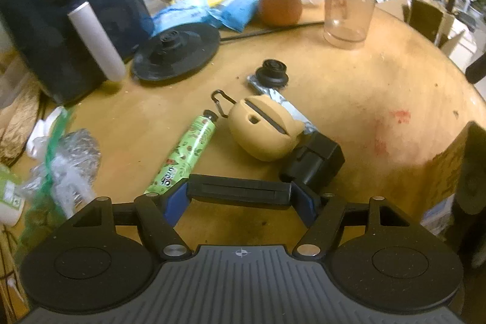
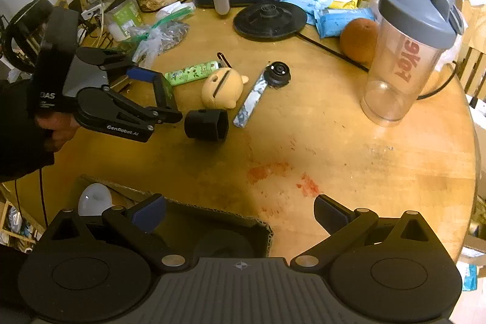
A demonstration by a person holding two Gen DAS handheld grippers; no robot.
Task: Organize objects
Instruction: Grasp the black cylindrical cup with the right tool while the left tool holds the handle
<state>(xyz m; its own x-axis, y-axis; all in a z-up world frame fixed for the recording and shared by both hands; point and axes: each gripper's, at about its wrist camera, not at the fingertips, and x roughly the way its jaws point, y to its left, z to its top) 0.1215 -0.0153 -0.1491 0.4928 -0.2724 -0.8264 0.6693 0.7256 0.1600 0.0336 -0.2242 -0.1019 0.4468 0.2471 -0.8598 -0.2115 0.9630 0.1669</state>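
Two grippers are seen over a cluttered round bench (image 2: pixel 379 172).

A flat black bar (image 1: pixel 238 192) is clamped between the blue fingers (image 1: pixel 174 204) of the left gripper (image 1: pixel 240 199), lifted clear of the wood. At its 12 o'clock a tan case (image 1: pixel 264 131) lies, touched at 4 o'clock by a black cube-shaped block (image 1: pixel 316 163); a green tube (image 1: pixel 185 154) lies at the case's 9 o'clock. The right gripper (image 2: pixel 240 214) is held spread wide with nothing between its fingers, above a cardboard box (image 2: pixel 212 220) at the bench's near edge.
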